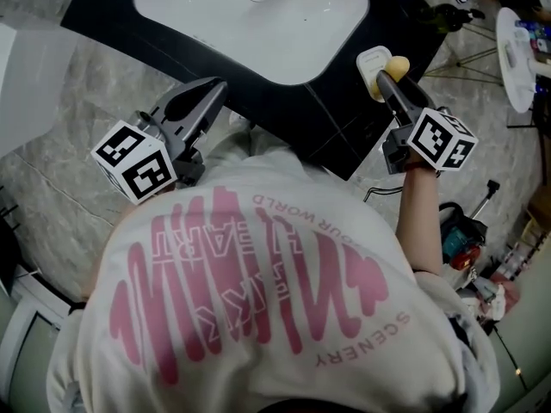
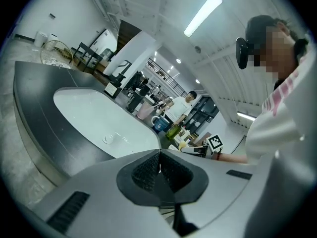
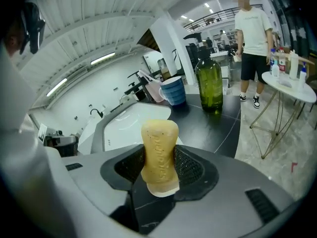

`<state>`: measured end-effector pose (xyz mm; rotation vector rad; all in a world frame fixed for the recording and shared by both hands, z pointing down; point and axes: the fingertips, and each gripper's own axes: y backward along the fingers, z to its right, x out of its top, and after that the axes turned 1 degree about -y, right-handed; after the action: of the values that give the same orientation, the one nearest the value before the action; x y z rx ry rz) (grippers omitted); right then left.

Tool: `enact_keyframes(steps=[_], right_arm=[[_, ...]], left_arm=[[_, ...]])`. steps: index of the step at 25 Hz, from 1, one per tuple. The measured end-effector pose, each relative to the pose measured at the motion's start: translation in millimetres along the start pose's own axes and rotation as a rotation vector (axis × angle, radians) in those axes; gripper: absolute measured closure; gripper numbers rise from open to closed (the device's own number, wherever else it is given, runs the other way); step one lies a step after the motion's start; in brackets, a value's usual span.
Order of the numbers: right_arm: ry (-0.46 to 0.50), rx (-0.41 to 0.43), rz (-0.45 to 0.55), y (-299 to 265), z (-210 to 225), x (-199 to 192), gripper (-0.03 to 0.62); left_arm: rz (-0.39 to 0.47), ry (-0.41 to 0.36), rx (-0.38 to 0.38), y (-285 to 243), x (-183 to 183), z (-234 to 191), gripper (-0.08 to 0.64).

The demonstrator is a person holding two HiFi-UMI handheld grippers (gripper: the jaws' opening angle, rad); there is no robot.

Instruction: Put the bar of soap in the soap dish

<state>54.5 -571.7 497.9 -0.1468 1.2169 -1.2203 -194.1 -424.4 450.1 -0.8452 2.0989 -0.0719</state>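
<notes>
The work surface is a black vanity counter with a white oval basin set into it, in a large open workshop with ceiling strip lights. A green glass bottle and a blue cup stand at the counter's far right end, well apart from the work area.

The white soap dish sits on the counter near its right edge, just beside the basin rim.

Right gripper: jaws clamped on the yellow bar of soap. The bar is gripped across its narrow waist and stands out lengthwise beyond the jaw pads. This leaves its free end clear of the jaws for setting down. In the head view the bar is over the soap dish. Whether it touches the dish cannot be determined.

Left gripper: jaws together, nothing between them. It is held off the counter's front edge, well apart from the dish, which keeps it out of the working path.

Assessment: the task appears to be at the placing step. The bar must be lowered into the dish before the jaws part. A wet or smooth bar may slip or tip on release.
</notes>
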Motion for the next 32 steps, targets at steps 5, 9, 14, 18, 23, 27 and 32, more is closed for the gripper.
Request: enact_keyframes(steps=[5,9,14,18,23,27,32], right_arm=[[0.170,-0.041,-0.113,-1,5,-10,0.399],[0.281,-0.057,-0.166,-3,3,-14,0.399],[0.387,-0.068,-0.212,-7,1,-15,0.400],[0.412,-0.062,-0.222,-12,0,-15,0.400],[0.455,-0.082,-0.251,-15,2,-18,0.405],[0.457,-0.081,-0.261,-15,2,-18,0.407],[0.470,-0.083,-0.263,-15,2,-18,0.407]], left_arm=[[0.009,0.007,0.029,9,-4,1,0.561],[0.013,-0.004,0.034,10,-7,7,0.561],[0.014,-0.022,0.042,11,-6,10,0.561],[0.021,-0.030,0.053,11,-5,12,0.561],[0.022,-0.036,0.049,10,-6,16,0.561],[0.029,-0.035,0.053,11,-5,16,0.561],[0.032,-0.030,0.053,11,-6,16,0.561]])
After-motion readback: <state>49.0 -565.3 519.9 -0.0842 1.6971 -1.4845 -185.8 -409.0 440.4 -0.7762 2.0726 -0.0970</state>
